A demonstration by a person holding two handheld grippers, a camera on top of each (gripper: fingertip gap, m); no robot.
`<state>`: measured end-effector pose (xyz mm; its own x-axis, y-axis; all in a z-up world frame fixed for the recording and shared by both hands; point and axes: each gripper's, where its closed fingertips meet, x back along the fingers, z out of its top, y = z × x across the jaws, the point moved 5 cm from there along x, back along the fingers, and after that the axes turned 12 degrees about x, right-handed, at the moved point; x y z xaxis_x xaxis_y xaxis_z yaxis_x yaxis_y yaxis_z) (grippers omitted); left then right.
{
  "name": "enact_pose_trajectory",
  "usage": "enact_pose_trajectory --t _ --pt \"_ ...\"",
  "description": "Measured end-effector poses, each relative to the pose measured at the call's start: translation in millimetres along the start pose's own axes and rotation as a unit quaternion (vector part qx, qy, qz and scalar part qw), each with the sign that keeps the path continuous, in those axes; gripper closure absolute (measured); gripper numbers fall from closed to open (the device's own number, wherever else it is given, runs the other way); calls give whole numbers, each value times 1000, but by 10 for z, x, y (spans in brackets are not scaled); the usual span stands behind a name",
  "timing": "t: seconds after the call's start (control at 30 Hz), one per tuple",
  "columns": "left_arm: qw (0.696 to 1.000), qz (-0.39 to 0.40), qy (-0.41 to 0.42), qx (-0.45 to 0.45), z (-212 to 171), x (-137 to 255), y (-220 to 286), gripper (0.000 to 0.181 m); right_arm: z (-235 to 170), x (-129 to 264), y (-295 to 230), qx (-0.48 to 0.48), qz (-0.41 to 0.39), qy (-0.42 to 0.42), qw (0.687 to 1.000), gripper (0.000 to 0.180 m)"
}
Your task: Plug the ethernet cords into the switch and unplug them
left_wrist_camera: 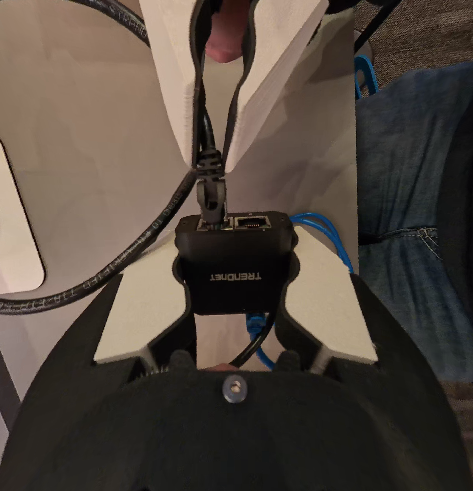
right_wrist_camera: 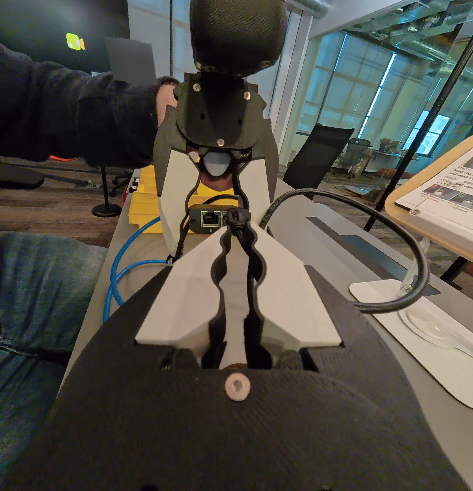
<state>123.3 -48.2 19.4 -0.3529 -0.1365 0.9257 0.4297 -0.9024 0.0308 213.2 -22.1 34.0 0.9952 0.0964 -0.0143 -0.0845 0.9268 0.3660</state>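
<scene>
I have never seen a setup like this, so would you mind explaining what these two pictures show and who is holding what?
There is no robot here: a person holds a two-finger hand tool in each hand, and each tool has a camera looking forward along its fingers. The left wrist view looks down from the left gripper, whose white fingers clamp a small black switch by its sides. The right wrist view comes from the right gripper, which faces the left one and pinches the black ethernet cord just behind its plug. That plug sits at one port of the switch; whether it is fully clicked in I cannot tell. The port beside it is empty. A blue cord runs from the switch's back end. Everything is over a grey table, with a yellow bin and an instruction sheet on a stand nearby.
</scene>
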Motion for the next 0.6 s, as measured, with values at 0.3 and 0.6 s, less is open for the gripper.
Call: enact_pose_trajectory --t 0.3,0.6 --pt "999 37 -29 -6 72 -81 37 105 -25 -12 -35 7 0 -6 1000 172" --pt "990 131 -45 6 93 -172 4 106 -145 30 -2 17 15 -7 1000 171"
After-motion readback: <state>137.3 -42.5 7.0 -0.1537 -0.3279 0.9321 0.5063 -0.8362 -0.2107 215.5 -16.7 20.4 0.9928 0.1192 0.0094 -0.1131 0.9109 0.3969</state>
